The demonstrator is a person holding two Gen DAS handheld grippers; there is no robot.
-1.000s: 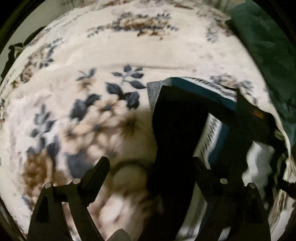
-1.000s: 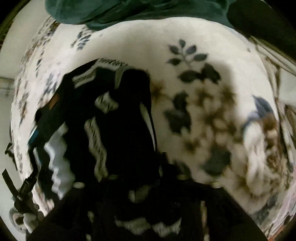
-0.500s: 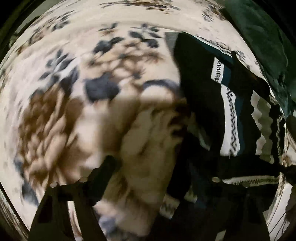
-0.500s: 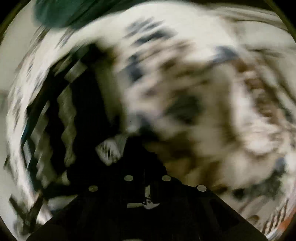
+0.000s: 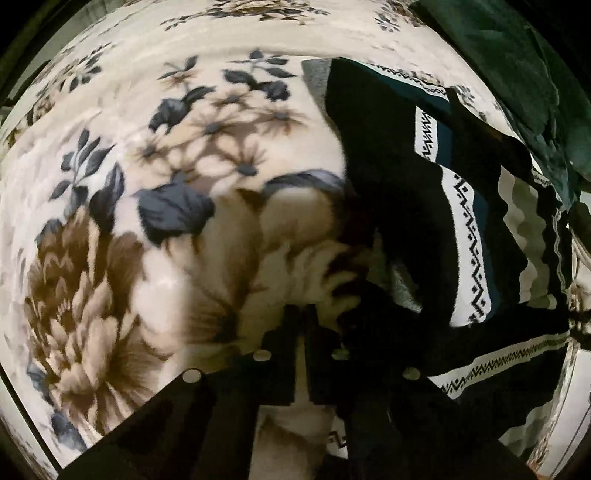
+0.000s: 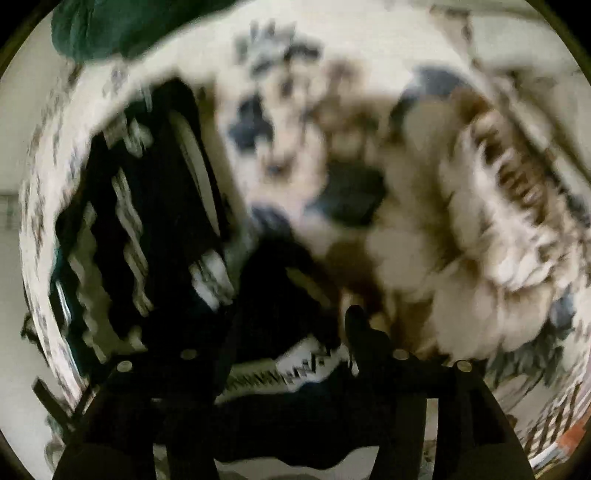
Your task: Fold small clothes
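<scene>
A small black garment [image 5: 413, 206] with white and teal zigzag bands lies on a cream floral blanket [image 5: 177, 229], at the right of the left wrist view. It fills the left and bottom of the blurred right wrist view [image 6: 155, 236]. My left gripper [image 5: 306, 317] is nearly closed at the garment's near-left edge; whether it pinches cloth is hidden. My right gripper [image 6: 291, 332] has its fingers apart with a patterned garment edge [image 6: 295, 365] lying between them.
A dark green cloth [image 5: 524, 70] is heaped at the far right edge of the blanket and shows at the top left of the right wrist view [image 6: 107, 29]. The blanket stretches left and ahead of the garment.
My left gripper has closed from wide open and dropped to the garment's edge. My right gripper has swung fast and its fingers have parted; the garment now lies more spread out.
</scene>
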